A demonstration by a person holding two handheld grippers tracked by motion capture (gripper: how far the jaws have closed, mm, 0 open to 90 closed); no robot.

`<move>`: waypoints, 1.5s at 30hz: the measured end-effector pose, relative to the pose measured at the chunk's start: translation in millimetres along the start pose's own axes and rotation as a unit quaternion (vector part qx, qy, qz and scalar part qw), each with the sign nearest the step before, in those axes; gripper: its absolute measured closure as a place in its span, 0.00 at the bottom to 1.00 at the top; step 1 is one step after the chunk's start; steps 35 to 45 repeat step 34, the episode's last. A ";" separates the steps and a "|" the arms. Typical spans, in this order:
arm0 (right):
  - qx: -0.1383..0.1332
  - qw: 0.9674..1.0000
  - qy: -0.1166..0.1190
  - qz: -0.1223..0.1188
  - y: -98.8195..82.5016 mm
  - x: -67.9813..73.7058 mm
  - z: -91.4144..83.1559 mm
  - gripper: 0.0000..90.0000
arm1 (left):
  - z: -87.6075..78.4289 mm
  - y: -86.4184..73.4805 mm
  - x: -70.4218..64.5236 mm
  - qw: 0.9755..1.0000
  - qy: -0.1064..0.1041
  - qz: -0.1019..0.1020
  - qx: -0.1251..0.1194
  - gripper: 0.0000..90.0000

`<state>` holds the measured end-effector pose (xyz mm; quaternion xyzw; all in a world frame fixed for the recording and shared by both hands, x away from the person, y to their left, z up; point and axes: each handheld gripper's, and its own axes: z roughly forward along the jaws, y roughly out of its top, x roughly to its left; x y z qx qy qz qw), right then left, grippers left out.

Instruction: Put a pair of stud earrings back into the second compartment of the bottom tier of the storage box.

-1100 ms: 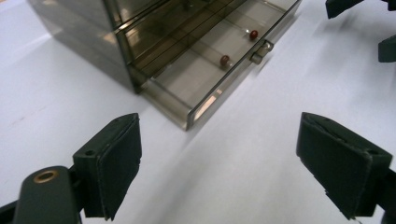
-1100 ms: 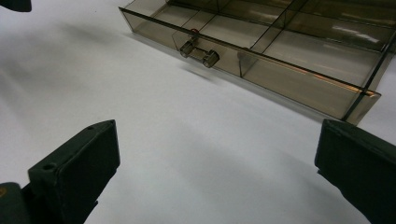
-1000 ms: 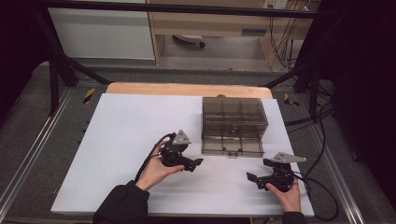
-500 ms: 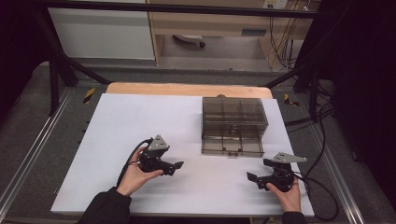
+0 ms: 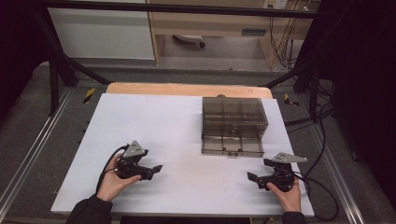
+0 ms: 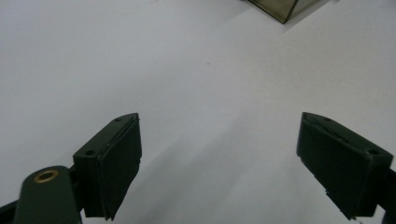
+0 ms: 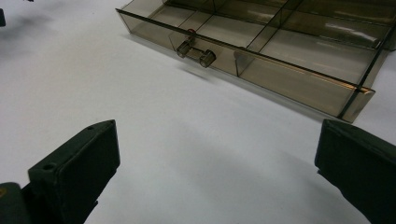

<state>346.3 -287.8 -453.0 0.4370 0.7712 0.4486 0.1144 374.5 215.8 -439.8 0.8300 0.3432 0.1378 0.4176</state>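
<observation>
Sitting near the back of the white table [image 5: 154, 121] is one see-through box [image 5: 233, 122] with one drawer [image 7: 261, 56] pulled out. Two grippers, left gripper [image 5: 152, 171] and right gripper [image 5: 256, 178], rest in front of it, jaws wide apart, holding nothing.

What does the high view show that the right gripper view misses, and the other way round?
High view alone: both hands, the left gripper and right gripper, the whole drawer box and the floor beyond the table. Right gripper view alone: the drawer's handle up close and its dividers. Shared: the white table and the pulled-out drawer.
</observation>
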 end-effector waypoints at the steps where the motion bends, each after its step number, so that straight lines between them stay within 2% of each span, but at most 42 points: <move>1: -0.001 1.000 0.000 0.001 0.0 0.0 0.2 0.01 | -2.6 -2.0 2.1 1.000 0.001 -0.003 -0.002 0.15; 20: 0.001 1.000 0.002 0.002 -0.1 -0.3 -1.4 0.01 | -35.4 -37.9 27.3 0.999 0.028 -0.021 -0.007 0.15; 23: 0.000 1.000 0.003 0.002 -0.2 -0.1 -1.8 0.01 | -38.7 -42.7 30.9 0.999 0.038 -0.024 -0.009 0.15; 26: -0.001 1.000 0.004 0.001 -0.3 0.0 -2.4 0.01 | -41.3 -44.8 32.7 0.999 0.044 -0.022 -0.009 0.15; 45: -0.001 1.000 0.004 0.000 -0.8 0.4 -2.0 0.01 | -43.1 -48.1 34.0 0.999 0.047 -0.025 -0.004 0.14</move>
